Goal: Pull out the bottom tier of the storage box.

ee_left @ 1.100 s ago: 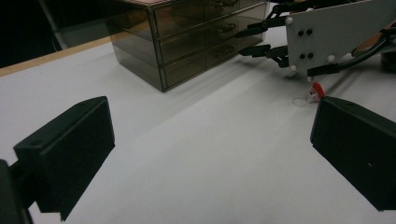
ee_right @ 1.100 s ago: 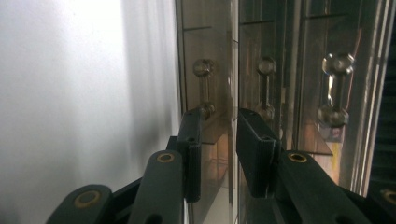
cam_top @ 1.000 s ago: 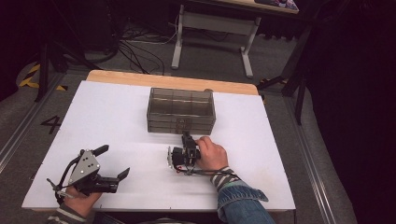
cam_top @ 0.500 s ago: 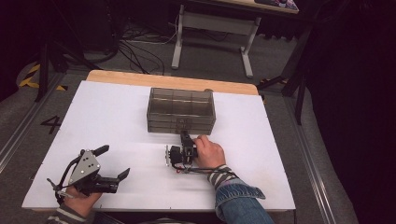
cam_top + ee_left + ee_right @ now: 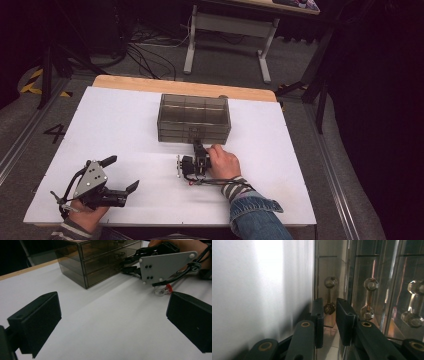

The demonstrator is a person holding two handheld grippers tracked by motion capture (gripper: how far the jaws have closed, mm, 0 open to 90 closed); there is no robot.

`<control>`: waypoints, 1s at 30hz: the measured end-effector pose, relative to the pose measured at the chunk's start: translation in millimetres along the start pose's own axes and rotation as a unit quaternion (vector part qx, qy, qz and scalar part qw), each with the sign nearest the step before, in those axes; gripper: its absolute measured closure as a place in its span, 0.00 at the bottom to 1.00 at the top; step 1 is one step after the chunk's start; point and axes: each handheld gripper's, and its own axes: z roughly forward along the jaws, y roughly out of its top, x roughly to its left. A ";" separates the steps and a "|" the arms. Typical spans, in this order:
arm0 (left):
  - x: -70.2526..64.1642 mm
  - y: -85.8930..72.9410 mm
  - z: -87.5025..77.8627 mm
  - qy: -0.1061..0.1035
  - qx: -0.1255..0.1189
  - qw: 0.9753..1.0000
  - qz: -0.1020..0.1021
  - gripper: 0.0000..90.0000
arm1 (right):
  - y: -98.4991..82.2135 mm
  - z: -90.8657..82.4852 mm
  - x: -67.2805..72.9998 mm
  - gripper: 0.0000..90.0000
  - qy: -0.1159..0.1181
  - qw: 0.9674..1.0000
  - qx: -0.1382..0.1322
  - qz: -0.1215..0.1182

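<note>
Worktop [image 5: 125,125]: white board on a wooden table, on grey floor with loose cables behind.

Drawer cabinet [image 5: 194,119]: smoky clear plastic organiser with stacked drawers, standing at the middle rear of the worktop, its front facing the person.

Left tool [image 5: 120,176]: resting low at the near left corner of the worktop, well apart from the cabinet; jaws wide apart with nothing between them (idle, as far as can be judged).

Right tool [image 5: 198,146]: turned on its side, nose at the foot of the cabinet front. In the right gripper view its jaws stand narrow, a small gap left between the pads [image 5: 345,320], and bracket the lowest drawer's handle without yet pressing on it.

Bottom drawer handle [image 5: 329,295]: small clear bar with faceted knobs at each end, set on the lowest drawer, nearest the worktop; similar handles [image 5: 369,298] sit on the drawers above.

Small part [image 5: 163,290]: a clear and red bit lying on the worktop under the right tool's cable; what it is cannot be told.

Step in hand (a judgement): taking hold of the bottom handle to draw the drawer out.

Doing it well: centre the bar's stem between the pads, close until firm, then pull straight back along the worktop, level and slow. The light cabinet may slide with the pull; the left tool could brace it.
</note>
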 end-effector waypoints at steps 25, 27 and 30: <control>0.1 0.0 0.0 -0.002 0.000 1.000 -0.001 0.01 | -1.2 0.3 -1.0 0.88 0.004 1.000 -0.007 0.007; 0.2 0.0 -0.1 -0.001 0.000 1.000 0.000 0.01 | -1.0 0.0 -1.0 0.88 0.003 1.000 -0.007 0.006; 0.2 0.1 -0.3 -0.001 0.001 1.000 0.000 0.01 | -0.8 -0.5 -1.0 0.88 0.004 1.000 -0.005 0.004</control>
